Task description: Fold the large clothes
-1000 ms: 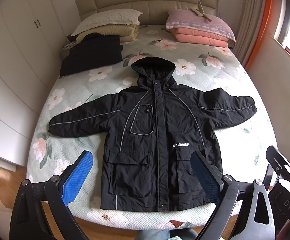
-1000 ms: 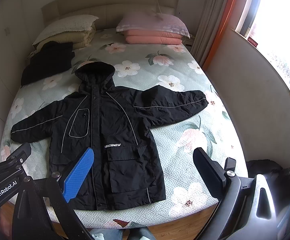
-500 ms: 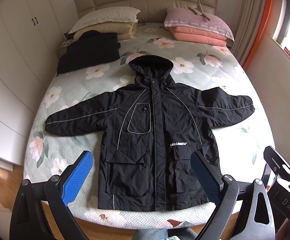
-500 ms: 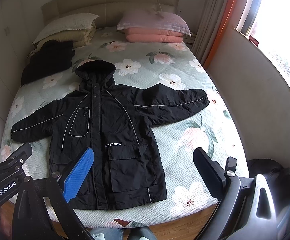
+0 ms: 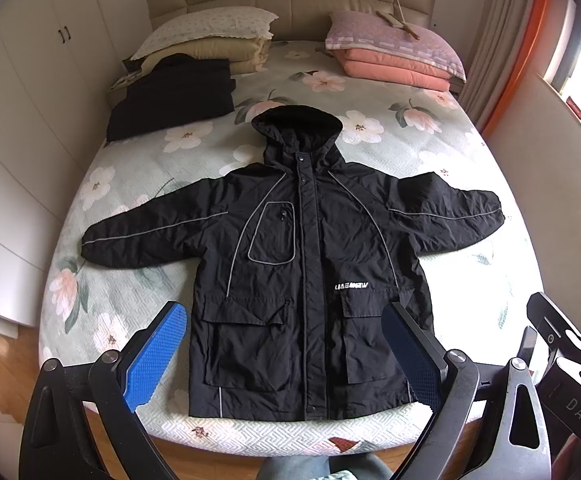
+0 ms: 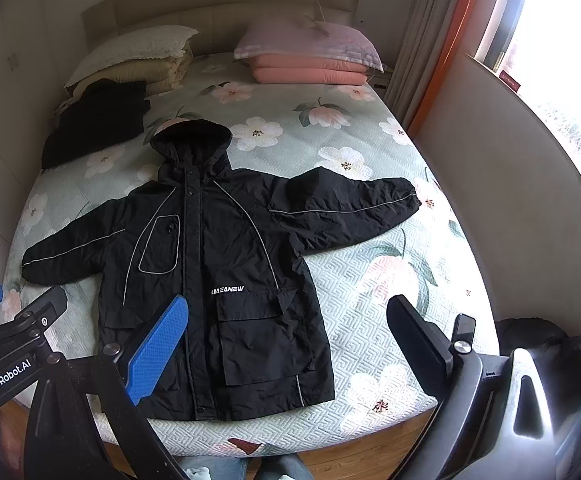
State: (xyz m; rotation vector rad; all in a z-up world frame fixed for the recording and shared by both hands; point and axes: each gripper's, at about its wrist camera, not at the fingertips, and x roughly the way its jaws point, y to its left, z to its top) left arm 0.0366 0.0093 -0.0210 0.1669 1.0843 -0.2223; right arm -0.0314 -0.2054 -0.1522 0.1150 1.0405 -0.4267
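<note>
Black hooded jacket [image 5: 302, 264] spread flat, front up, across the middle of the frame on the floral bed [image 5: 374, 148]; both sleeves stretched out to left and right, hood toward the headboard, hem at the near bed edge. Zipped shut, white lettering on the chest, grey piping along sleeves and pocket.

Left tool [image 5: 286, 354] low in the frame, above the jacket's lower part, fingers wide apart, clamped on nothing. Right tool [image 6: 290, 344] likewise wide apart and empty, blue pad [image 6: 156, 354] over the jacket's hem area, dark finger over bare bedspread at lower right.

Folded dark garment [image 5: 174, 96] in the upper left, beside a cream pillow stack [image 5: 206, 40]. Pink pillow stack [image 5: 394, 50] in the upper right. Window [image 6: 562, 56] bright at far right.
</note>
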